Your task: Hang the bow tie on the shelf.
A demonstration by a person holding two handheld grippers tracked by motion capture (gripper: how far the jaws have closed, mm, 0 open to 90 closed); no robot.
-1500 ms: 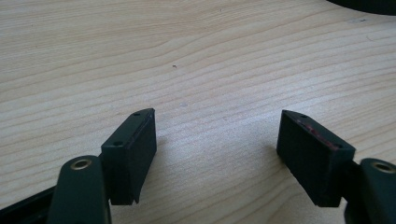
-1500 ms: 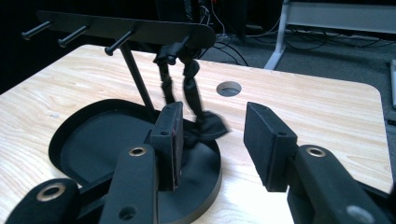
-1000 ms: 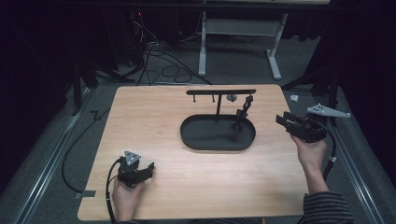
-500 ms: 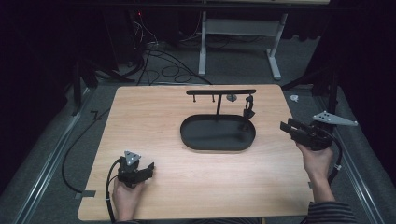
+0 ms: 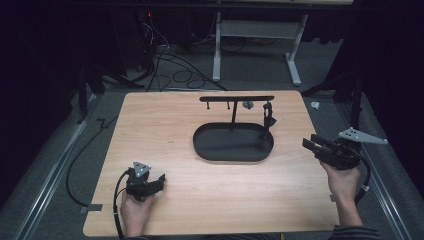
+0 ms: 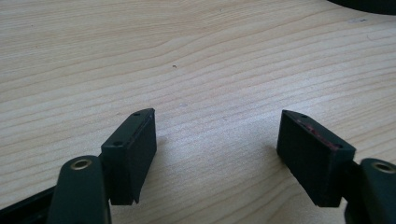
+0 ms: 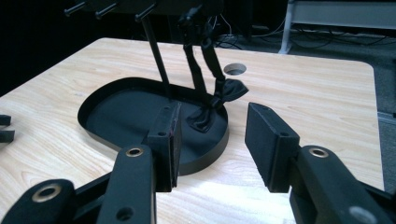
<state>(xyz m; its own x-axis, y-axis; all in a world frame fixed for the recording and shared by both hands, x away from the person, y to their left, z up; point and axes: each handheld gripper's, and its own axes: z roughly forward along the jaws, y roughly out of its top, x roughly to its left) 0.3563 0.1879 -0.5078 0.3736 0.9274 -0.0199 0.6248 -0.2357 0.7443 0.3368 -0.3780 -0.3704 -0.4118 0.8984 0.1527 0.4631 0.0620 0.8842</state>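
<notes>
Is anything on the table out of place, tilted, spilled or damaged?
Nothing stands out. The black stand rises upright from its oval tray, and a bow tie hangs from the bar, its lower end inside the tray. Nothing looks spilled or broken on the table.

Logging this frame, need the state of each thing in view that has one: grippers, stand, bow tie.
left gripper: open, empty, low over the table
right gripper: open, empty, aimed at the tray
stand: upright in the oval tray
bow tie: hanging from the stand's bar, its end resting in the tray
</notes>
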